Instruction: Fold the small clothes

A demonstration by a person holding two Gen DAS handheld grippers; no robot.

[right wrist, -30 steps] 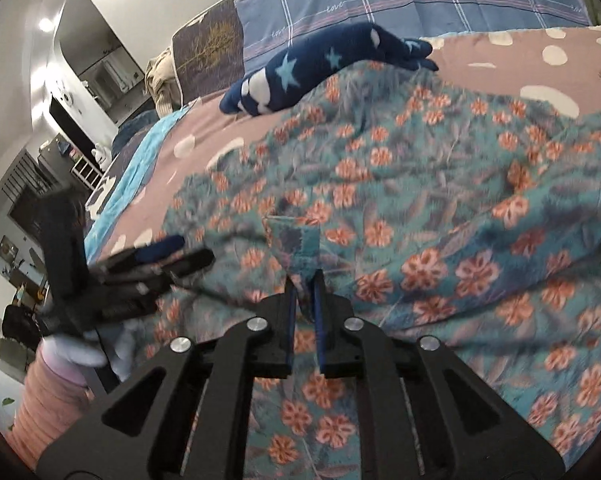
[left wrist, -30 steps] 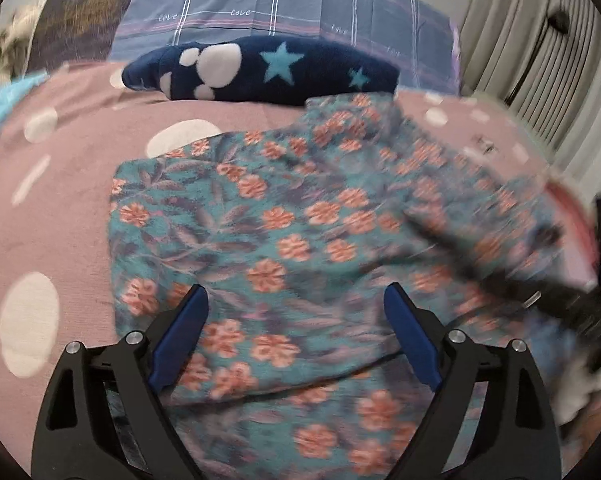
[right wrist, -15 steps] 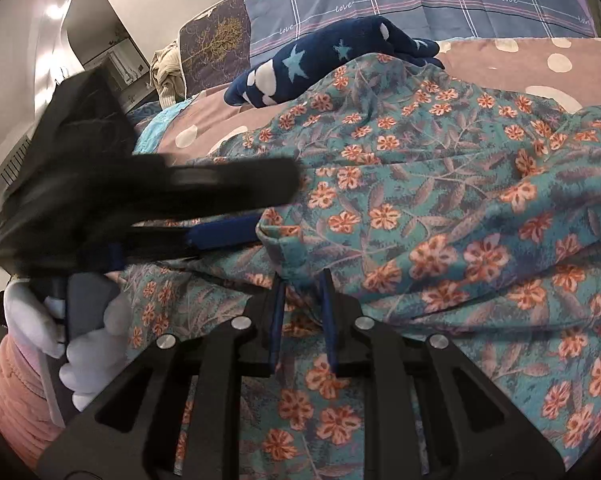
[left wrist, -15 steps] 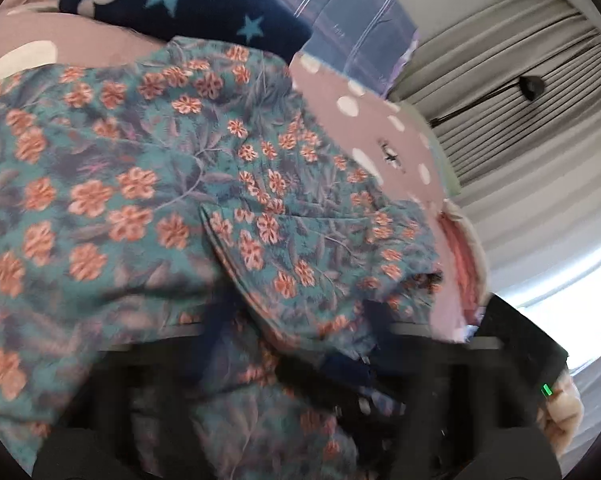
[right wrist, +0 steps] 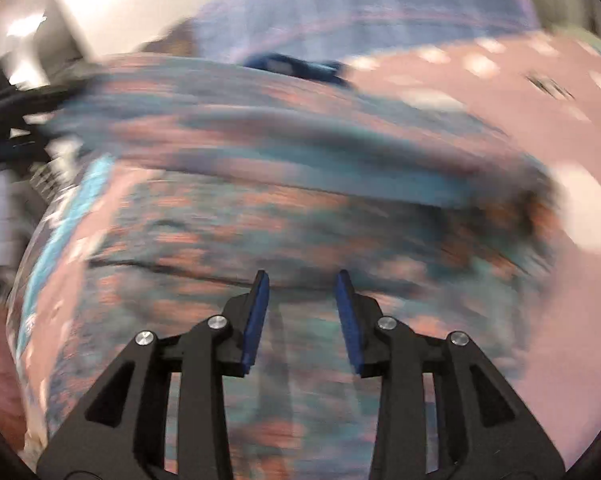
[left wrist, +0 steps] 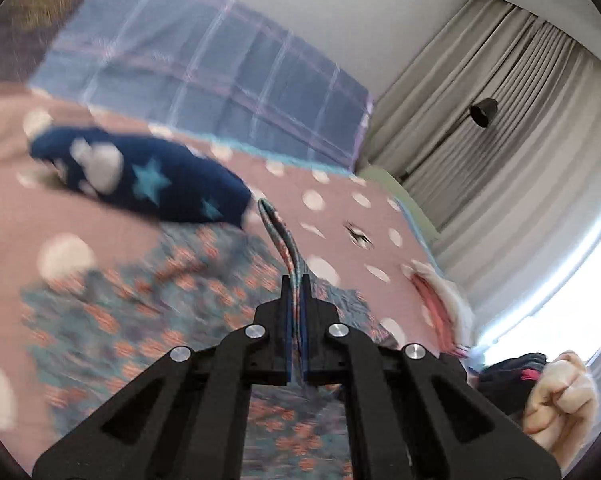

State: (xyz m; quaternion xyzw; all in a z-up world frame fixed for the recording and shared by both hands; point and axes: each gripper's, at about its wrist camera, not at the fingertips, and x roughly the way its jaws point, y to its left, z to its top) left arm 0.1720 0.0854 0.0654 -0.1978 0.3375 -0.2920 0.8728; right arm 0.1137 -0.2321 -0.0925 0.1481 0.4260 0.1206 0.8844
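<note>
A teal garment with orange flowers (left wrist: 172,300) lies spread on the pink dotted bedspread (left wrist: 340,208). My left gripper (left wrist: 296,280) is shut on a fold of this garment, and a strip of the cloth (left wrist: 280,240) stands up out of the fingertips. In the right wrist view, the same garment (right wrist: 300,184) fills the blurred middle. My right gripper (right wrist: 302,276) is open and empty just above the cloth. Its blue pads (right wrist: 256,320) hold nothing.
A navy pillow with stars (left wrist: 148,180) lies behind the garment, with a blue plaid pillow (left wrist: 204,80) at the headboard. Grey curtains (left wrist: 520,140) and a bright window are on the right. More clothes (left wrist: 556,396) are piled at the bed's right edge.
My left gripper has swung over, shut on a fold of the floral garment and lifted it. My right gripper has let go of the cloth and opened. Both views are moving fast.
</note>
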